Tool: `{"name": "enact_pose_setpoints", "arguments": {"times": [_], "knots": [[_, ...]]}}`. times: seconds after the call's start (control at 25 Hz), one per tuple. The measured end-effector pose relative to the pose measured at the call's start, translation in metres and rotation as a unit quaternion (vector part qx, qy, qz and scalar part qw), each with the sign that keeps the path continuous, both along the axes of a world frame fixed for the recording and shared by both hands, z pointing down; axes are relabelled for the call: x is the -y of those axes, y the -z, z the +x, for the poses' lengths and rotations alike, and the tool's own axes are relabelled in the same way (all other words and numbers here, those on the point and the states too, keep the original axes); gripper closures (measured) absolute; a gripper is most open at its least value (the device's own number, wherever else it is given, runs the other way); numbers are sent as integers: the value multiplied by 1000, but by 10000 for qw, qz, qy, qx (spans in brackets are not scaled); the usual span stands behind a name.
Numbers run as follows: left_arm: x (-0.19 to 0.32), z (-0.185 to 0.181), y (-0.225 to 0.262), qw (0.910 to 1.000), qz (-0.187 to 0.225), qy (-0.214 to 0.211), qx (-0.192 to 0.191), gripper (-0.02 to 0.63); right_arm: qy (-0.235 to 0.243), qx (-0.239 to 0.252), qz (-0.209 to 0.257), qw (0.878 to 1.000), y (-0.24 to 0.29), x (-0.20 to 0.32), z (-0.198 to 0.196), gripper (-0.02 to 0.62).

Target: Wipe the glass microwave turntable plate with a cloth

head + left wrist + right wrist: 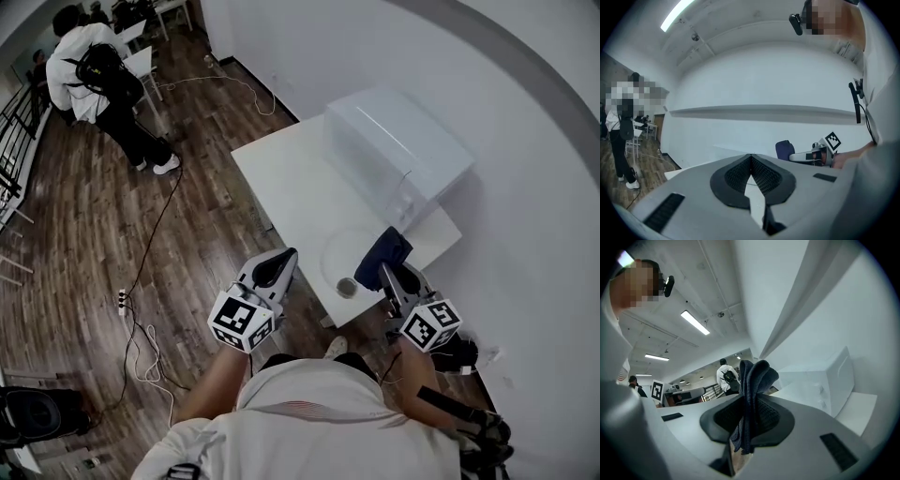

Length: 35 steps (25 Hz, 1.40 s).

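The glass turntable plate [337, 251] lies flat near the front edge of the white table [291, 183]. My right gripper [386, 272] hovers at the plate's right rim, shut on a dark blue cloth [384, 251] that bunches up past the fingertips. In the right gripper view the cloth [751, 380] hangs clamped between the jaws of my right gripper [749, 404]. My left gripper [279, 261] is held off the table's left front corner, shut with nothing in it; its pads meet in the left gripper view [751, 159], where the cloth [784, 149] shows beyond.
A white microwave [398, 150] stands at the table's far right, against the wall. A small round grey object [347, 287] sits at the table's front edge. Cables and a power strip [122, 300] lie on the wooden floor; a person with a backpack [94, 75] stands far left.
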<state>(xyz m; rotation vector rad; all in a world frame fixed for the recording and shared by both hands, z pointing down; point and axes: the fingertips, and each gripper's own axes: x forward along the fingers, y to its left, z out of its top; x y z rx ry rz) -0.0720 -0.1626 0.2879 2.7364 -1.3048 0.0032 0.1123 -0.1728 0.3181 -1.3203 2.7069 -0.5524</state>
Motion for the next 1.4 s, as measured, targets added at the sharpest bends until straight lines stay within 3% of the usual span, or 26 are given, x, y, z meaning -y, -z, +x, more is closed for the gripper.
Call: {"name": "enact_pose_setpoints", "arguments": {"times": [0.2, 0.6, 0.88, 1.12, 1.4], "knots": [[-20, -40, 0, 9998, 8, -29, -183, 595, -303, -155, 295, 9990, 15, -24, -22, 534], [-68, -52, 13, 9990, 55, -213, -377, 595, -483, -567, 365, 9966, 33, -83, -39, 534], [-76, -22, 20, 9989, 95, -126, -434, 595, -385, -594, 454, 9965, 39, -89, -12, 534], [-83, 17, 16, 9990, 52, -297, -320, 595, -829, -638, 420, 9936, 31, -98, 31, 534], [-86, 26, 21, 9993, 85, -274, -250, 595, -805, -622, 503, 9935, 33, -105, 40, 534]]}}
